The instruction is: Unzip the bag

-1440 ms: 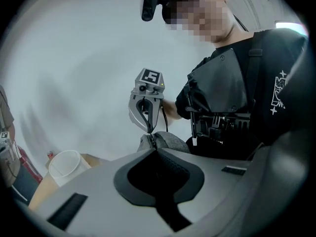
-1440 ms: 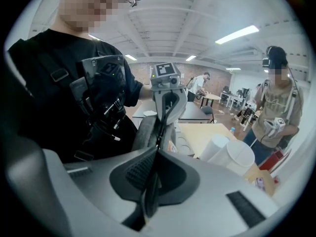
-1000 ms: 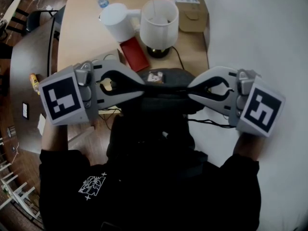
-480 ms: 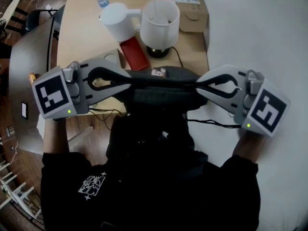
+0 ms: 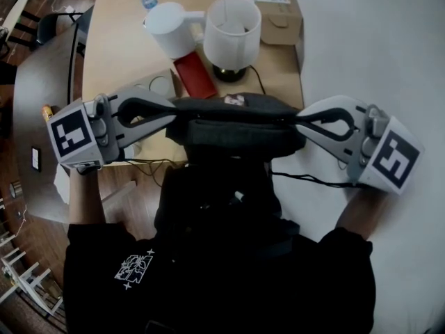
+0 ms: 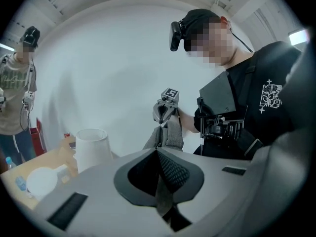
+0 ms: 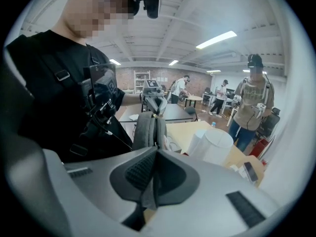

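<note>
A dark grey fabric bag hangs stretched level between my two grippers, in front of my chest. My left gripper is shut on the bag's left end, and my right gripper is shut on its right end. In the left gripper view the jaws pinch a grey fabric strip, and the bag runs away toward the right gripper. The right gripper view shows its jaws closed on fabric too, with the bag reaching to the left gripper. I cannot make out the zipper slider.
Behind the bag, a wooden table carries a white lamp shade, a white jug, a red flat case and a cardboard box. A black cable trails at right. Other people stand in the room.
Both grippers have moved apart, the left one leftward and the right one rightward. The bag between them is pulled out longer and flatter.
</note>
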The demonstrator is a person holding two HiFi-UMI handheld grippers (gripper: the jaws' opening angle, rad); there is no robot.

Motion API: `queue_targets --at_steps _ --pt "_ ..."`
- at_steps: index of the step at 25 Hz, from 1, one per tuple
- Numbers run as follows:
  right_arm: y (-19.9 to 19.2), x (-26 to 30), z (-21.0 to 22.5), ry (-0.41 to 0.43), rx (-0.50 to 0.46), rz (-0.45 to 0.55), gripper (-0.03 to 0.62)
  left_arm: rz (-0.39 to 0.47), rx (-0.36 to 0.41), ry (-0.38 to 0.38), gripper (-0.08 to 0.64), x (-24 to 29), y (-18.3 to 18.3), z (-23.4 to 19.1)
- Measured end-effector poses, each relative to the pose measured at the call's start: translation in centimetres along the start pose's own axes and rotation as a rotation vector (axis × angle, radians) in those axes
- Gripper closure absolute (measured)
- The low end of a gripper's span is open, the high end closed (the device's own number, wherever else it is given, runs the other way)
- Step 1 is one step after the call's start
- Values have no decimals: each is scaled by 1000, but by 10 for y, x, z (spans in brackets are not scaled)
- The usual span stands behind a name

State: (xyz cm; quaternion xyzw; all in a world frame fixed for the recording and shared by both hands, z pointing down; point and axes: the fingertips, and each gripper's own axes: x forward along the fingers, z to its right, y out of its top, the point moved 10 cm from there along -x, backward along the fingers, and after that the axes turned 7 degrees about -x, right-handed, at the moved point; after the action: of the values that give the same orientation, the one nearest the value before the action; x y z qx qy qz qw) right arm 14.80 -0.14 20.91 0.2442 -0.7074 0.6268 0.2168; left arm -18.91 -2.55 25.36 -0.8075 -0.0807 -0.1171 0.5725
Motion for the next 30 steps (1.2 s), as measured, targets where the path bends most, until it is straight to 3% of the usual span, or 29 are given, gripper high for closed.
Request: queue_targets --at_steps 4,9,19,21,24,25,27,30 --pt "-17 -7 0 -41 95 42 577 -12 -56 0 561 -12 -17 -7" --pt "-39 -17 -2 -109 151 79 578 -12 -102 68 563 -29 -35 -12" --pt "-74 -33 -11 -222 256 54 578 -2 -242 146 565 -43 -78 -33" --pt "-79 -28 -15 -240 276 1 578 -39 -253 185 565 -45 -91 -36" --pt "-87 -17 -22 -255 303 -101 578 -187 -272 310 565 -55 -134 -39" --pt "-89 -14 -23 -254 309 -115 578 -156 -302 308 565 -57 -141 -36" --pt "-91 -5 -24 -236 308 -133 578 -9 -343 272 565 -59 -134 -29" --pt "-93 7 -27 -220 299 -152 578 88 -298 240 565 -51 -109 -24"
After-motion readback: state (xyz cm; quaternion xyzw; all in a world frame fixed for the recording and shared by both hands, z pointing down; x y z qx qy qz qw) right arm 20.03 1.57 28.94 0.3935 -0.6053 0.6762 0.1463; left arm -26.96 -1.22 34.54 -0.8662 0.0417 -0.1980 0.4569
